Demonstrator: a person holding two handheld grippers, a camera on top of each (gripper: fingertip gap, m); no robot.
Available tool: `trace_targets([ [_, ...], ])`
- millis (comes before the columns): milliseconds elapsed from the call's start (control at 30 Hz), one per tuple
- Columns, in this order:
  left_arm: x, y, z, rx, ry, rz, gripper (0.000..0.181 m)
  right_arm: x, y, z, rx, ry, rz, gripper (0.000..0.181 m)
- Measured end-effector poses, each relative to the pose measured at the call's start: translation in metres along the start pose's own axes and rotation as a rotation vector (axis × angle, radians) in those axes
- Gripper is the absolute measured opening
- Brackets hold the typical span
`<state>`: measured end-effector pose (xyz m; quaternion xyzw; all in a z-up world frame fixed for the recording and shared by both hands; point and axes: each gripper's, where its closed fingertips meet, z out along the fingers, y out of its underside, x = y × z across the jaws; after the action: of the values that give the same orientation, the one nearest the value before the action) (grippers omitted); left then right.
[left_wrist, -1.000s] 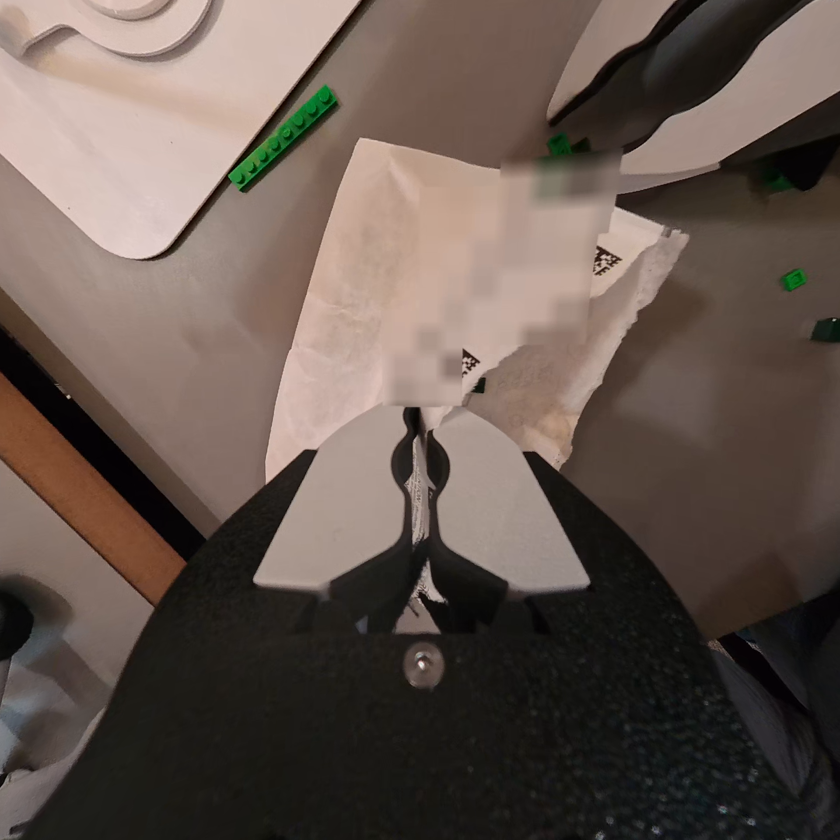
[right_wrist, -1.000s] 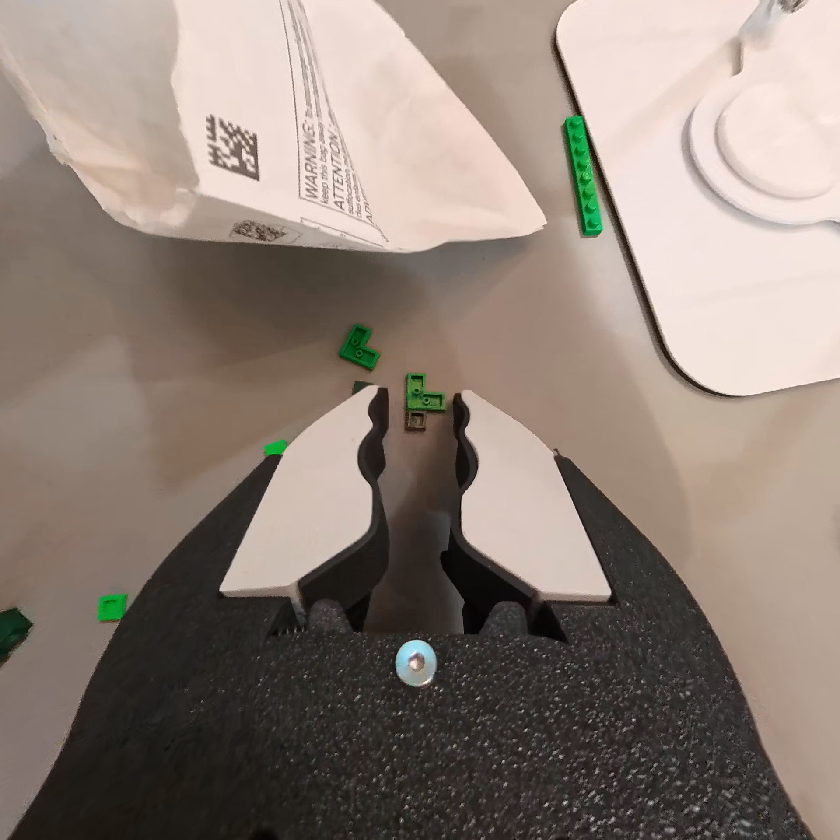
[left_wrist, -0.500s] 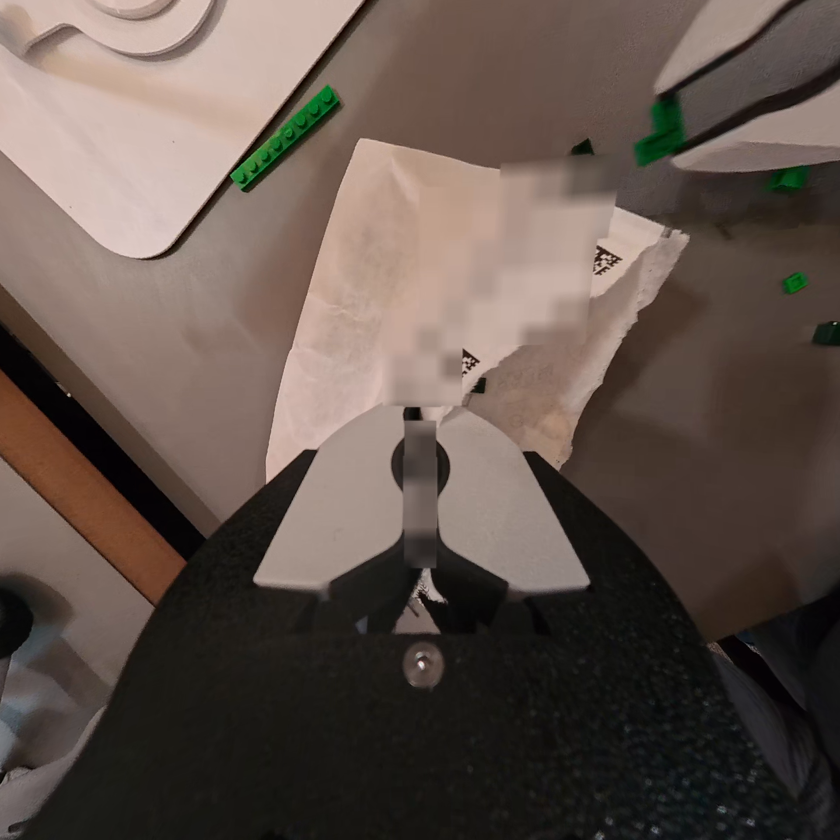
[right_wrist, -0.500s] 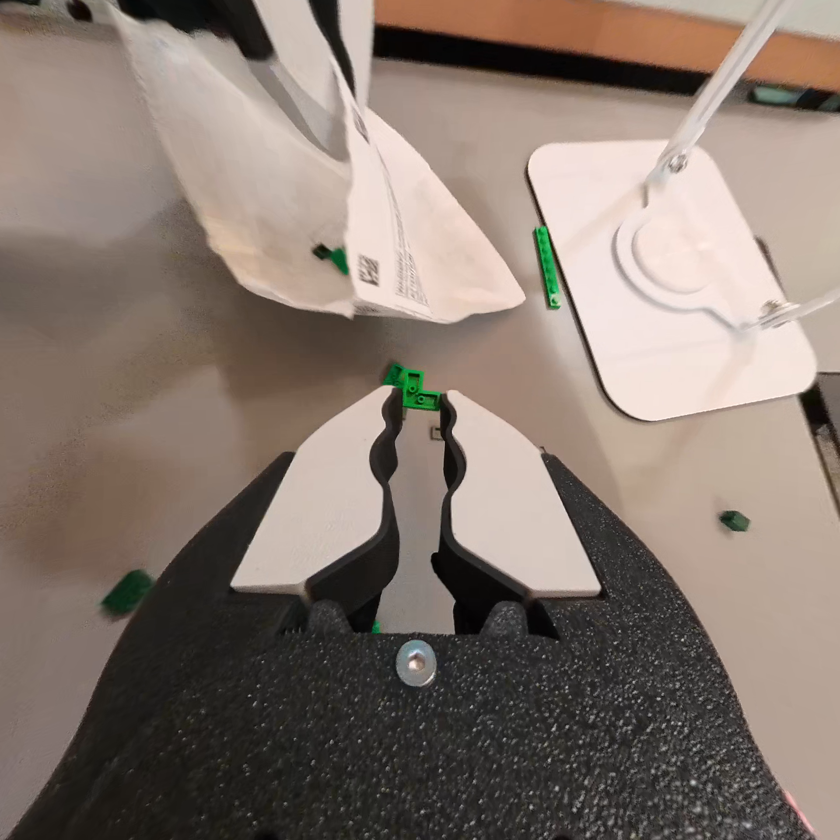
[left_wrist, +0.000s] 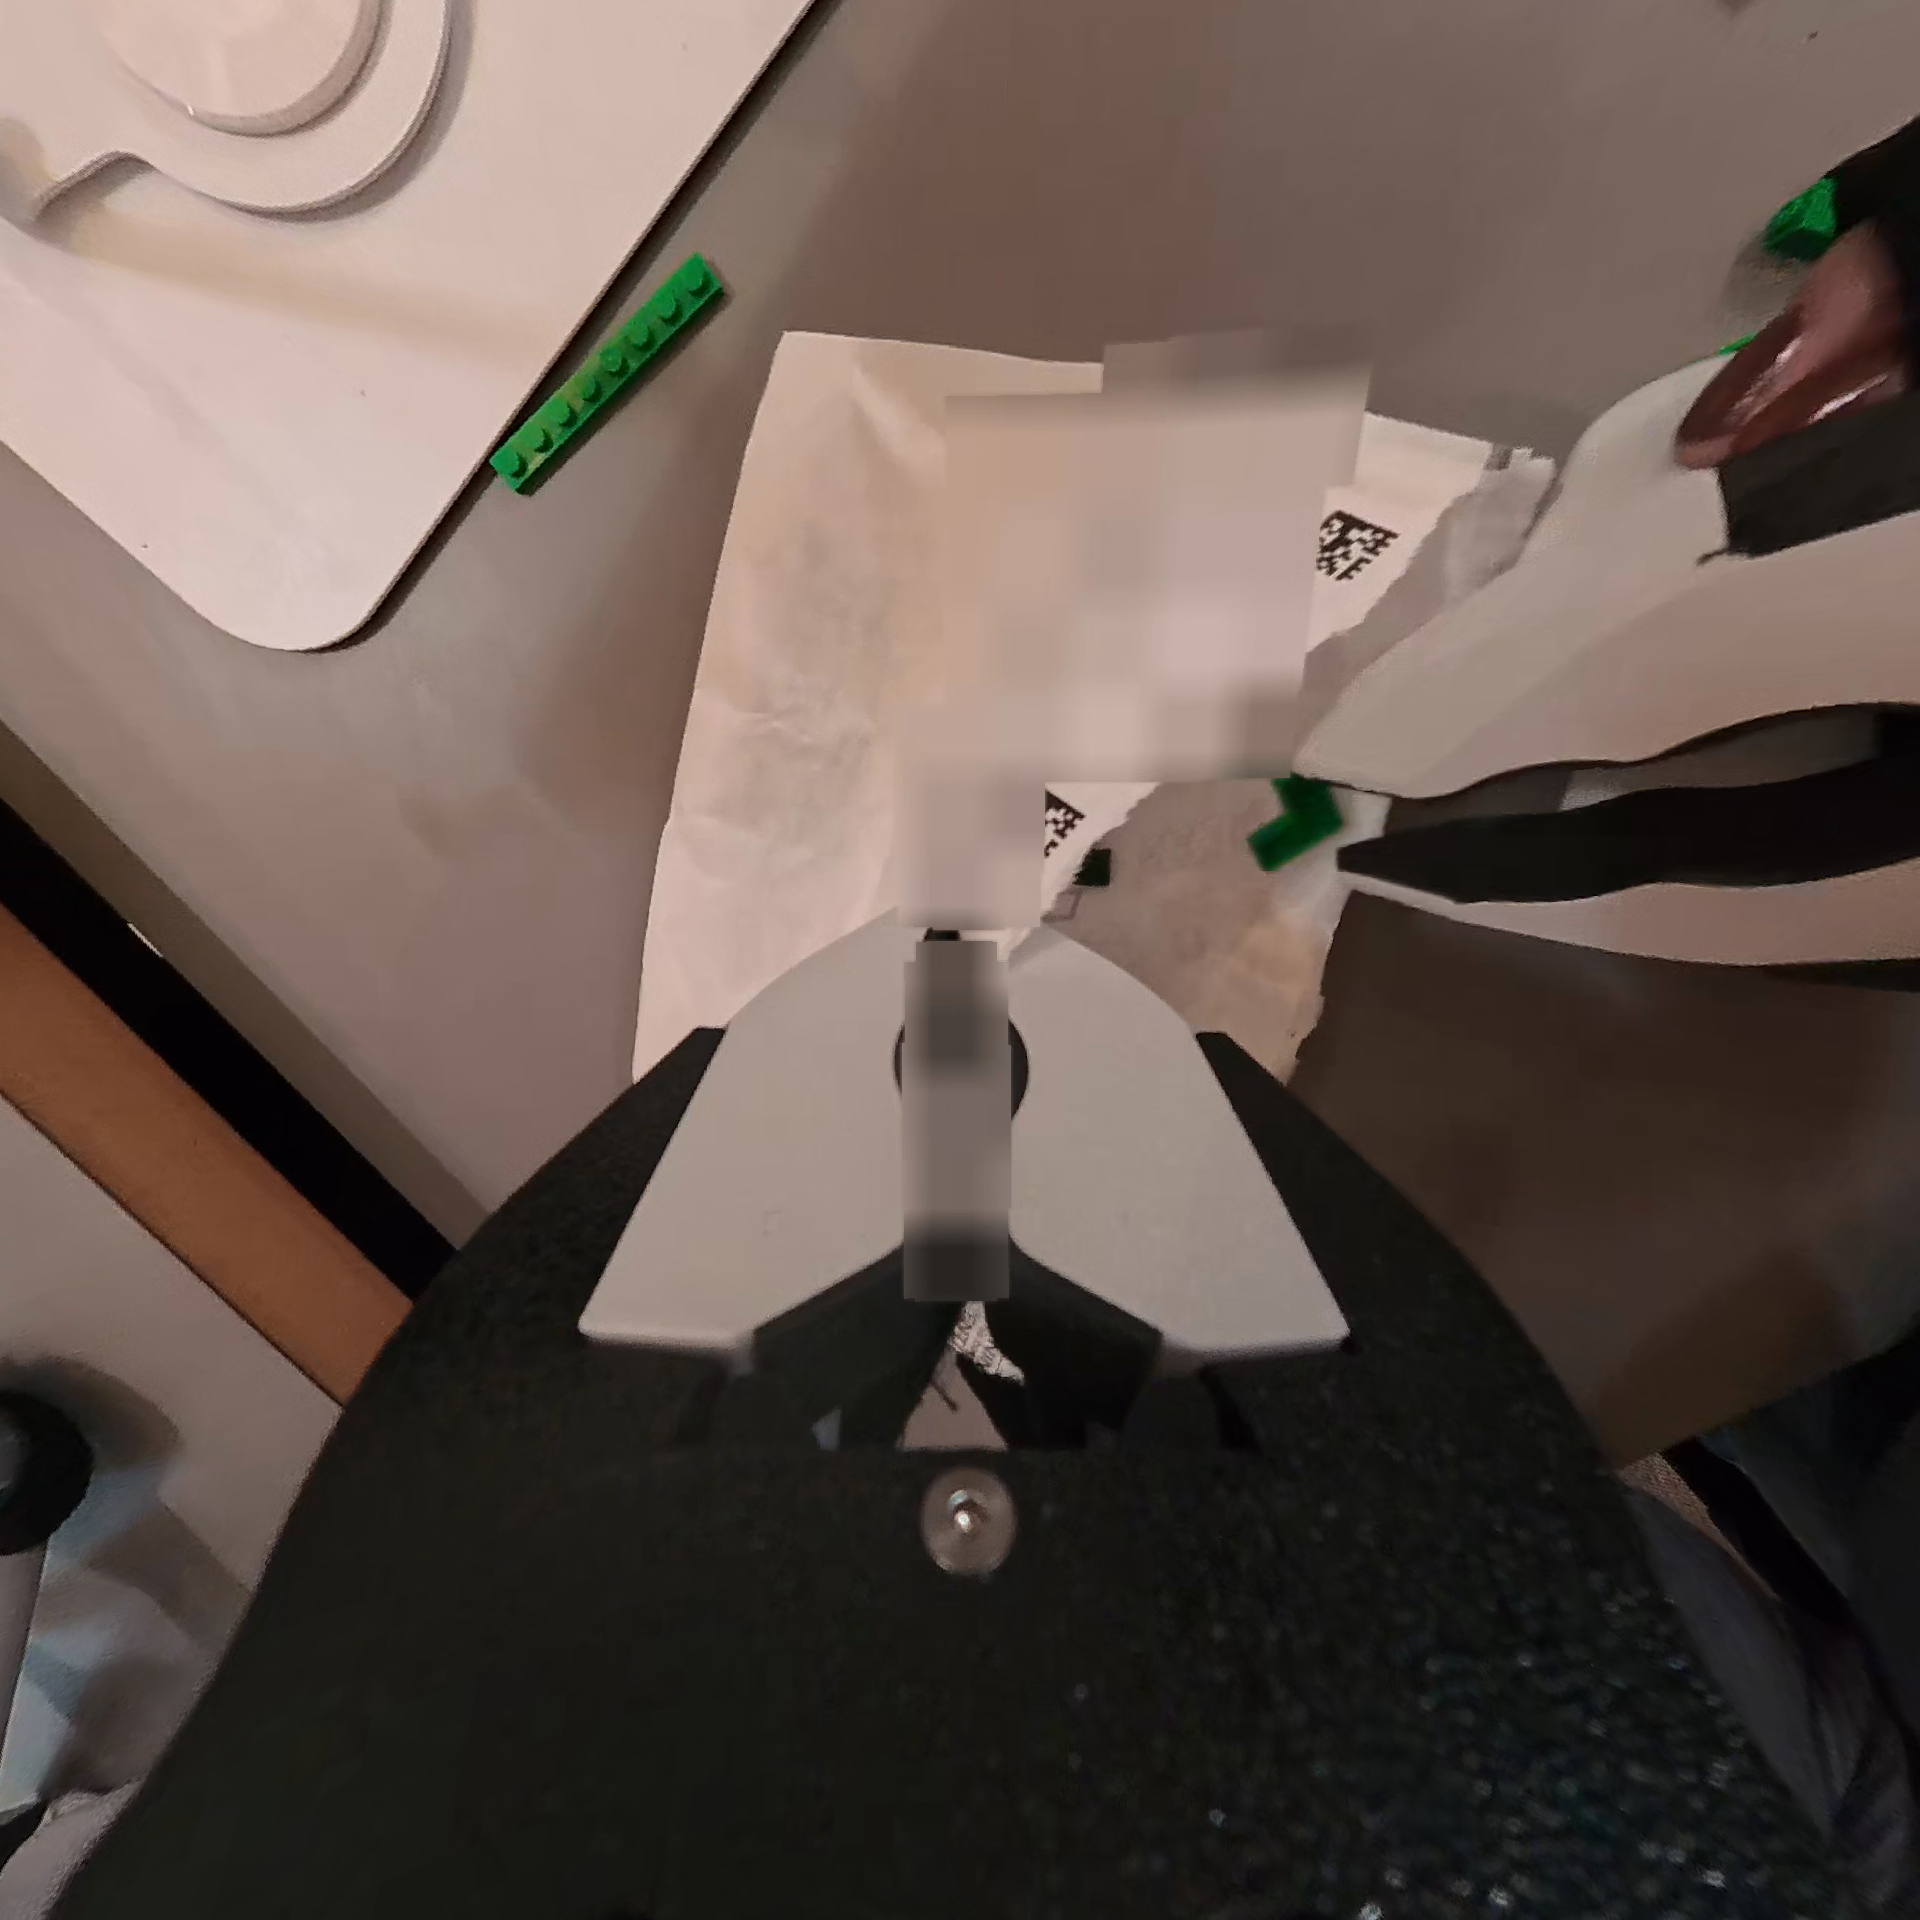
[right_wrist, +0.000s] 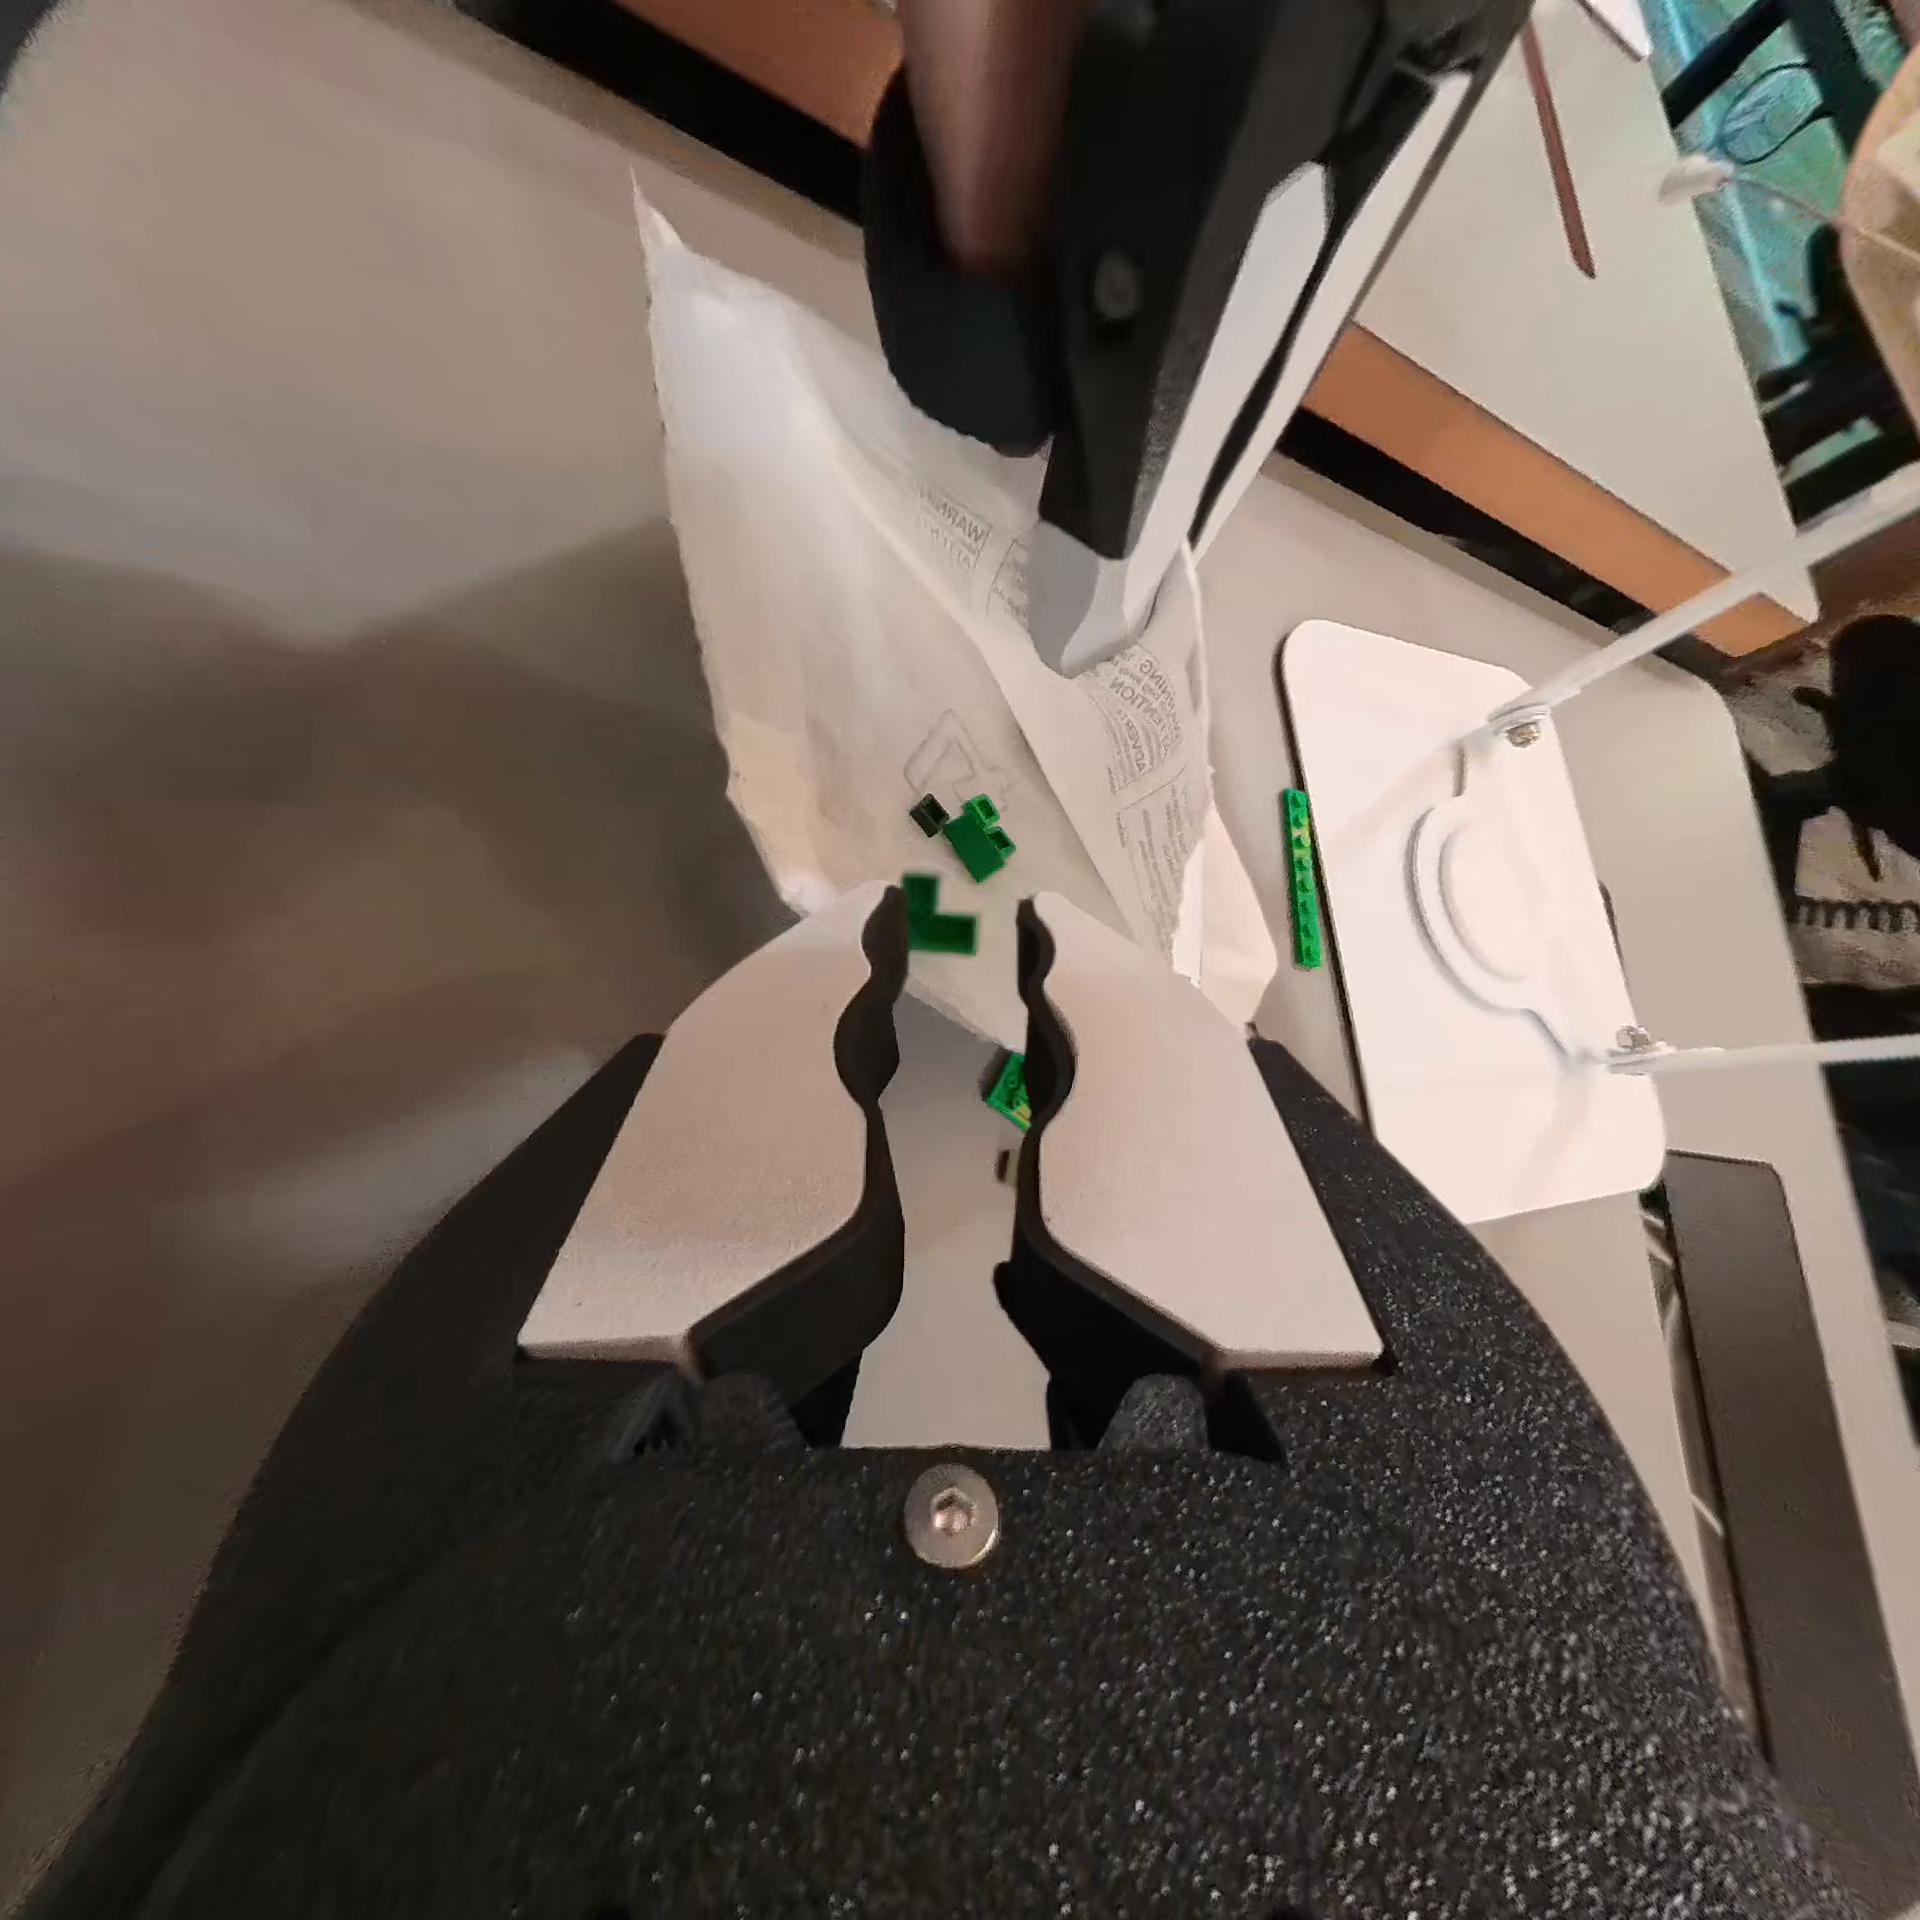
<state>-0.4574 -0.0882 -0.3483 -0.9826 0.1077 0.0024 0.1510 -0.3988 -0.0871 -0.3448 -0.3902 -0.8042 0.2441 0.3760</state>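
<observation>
My left gripper (left_wrist: 956, 945) is shut on the torn top edge of a white paper bag (left_wrist: 810, 644) and holds it open above the grey table. My right gripper (right_wrist: 956, 914) sits at the bag's (right_wrist: 810, 644) mouth with its jaws apart. A green L-shaped brick (right_wrist: 935, 920) lies against its left fingertip, free of the right one. It also shows in the left wrist view (left_wrist: 1294, 821), at the tips of the right gripper (left_wrist: 1330, 821). A green brick (right_wrist: 982, 847) and a dark brick (right_wrist: 928, 814) lie inside the bag.
A long green plate (left_wrist: 608, 374) lies beside a white stand base (left_wrist: 208, 364), which has thin rods rising from it (right_wrist: 1455, 914). Another green brick (right_wrist: 1008, 1086) lies on the table under the right gripper. The table's wooden edge (left_wrist: 156, 1143) is at the left. My right fingertips sit around 6 centimeters from my left ones. The long green plate (left_wrist: 608, 374) is about 15 centimeters from both grippers' fingertips. It is also in sight in the right wrist view (right_wrist: 1301, 879).
The right gripper closed on the L-shaped brick on the table, carried it up to the bag's mouth and widened its jaws. The left gripper kept still with the bag.
</observation>
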Motion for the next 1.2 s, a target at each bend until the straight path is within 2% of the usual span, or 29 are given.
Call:
trace_targets([
  [133, 0.000, 0.001, 0.000, -0.004, 0.001, -0.001, 0.000, -0.005, -0.001, -0.001, 0.013, -0.016, 0.009, 0.021],
  [267, -0.002, 0.004, 0.001, -0.009, 0.005, -0.010, 0.000, 0.010, 0.002, -0.026, 0.067, 0.031, 0.054, 0.019],
  [333, -0.003, 0.005, 0.000, -0.009, 0.002, -0.022, 0.000, 0.024, 0.020, -0.032, 0.056, 0.039, 0.142, 0.019],
  [467, -0.004, 0.005, -0.001, -0.004, -0.006, -0.019, 0.000, 0.030, 0.067, -0.020, -0.049, -0.075, 0.340, 0.022],
  [700, -0.004, 0.006, -0.002, -0.001, -0.005, -0.023, 0.000, 0.031, 0.096, 0.004, -0.130, -0.135, 0.372, 0.020],
  [1067, -0.004, 0.006, -0.002, -0.001, -0.003, -0.023, 0.000, 0.031, 0.102, 0.011, -0.168, -0.167, 0.383, 0.007],
  [1133, -0.004, 0.005, -0.002, -0.001, -0.004, -0.024, 0.000, 0.034, 0.092, 0.002, -0.132, -0.134, 0.362, 0.007],
  [1200, -0.004, 0.005, -0.002, -0.003, -0.005, -0.030, 0.000, 0.034, 0.069, -0.013, -0.047, -0.112, 0.340, 0.007],
])
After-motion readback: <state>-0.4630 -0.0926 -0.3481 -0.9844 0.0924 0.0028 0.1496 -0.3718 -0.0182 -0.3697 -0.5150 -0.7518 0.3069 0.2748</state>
